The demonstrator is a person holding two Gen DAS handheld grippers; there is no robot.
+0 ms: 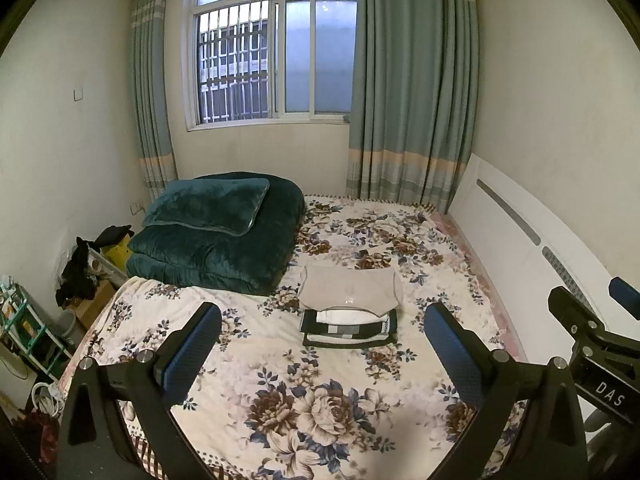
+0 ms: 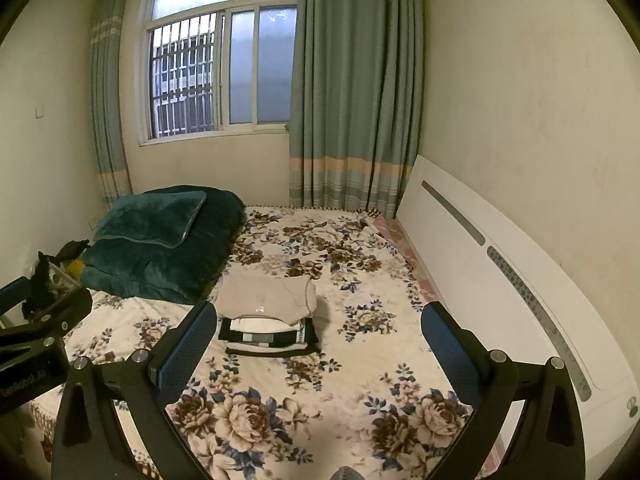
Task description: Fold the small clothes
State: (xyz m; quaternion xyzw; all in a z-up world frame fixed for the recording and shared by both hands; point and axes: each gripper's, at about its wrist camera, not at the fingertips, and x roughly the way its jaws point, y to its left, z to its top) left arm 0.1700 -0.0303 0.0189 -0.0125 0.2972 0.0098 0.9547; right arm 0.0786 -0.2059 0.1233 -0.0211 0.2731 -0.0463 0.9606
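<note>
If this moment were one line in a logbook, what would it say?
left gripper: jaws open, empty | right gripper: jaws open, empty | folded clothes: stacked on bed, beige top uppermost

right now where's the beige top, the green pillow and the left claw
beige top [image 1: 350, 290], left wrist view, middle of its folded upper face
green pillow [image 1: 208, 206], left wrist view, centre of its plush face
left claw [image 1: 320, 344], left wrist view, midway between its fingertips, open

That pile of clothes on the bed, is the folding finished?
Looks nearly done: a beige top lies folded on the stack of folded clothes. The left gripper and right gripper are open, holding nothing. No unfolded garment shows on the floral bedspread.
</note>
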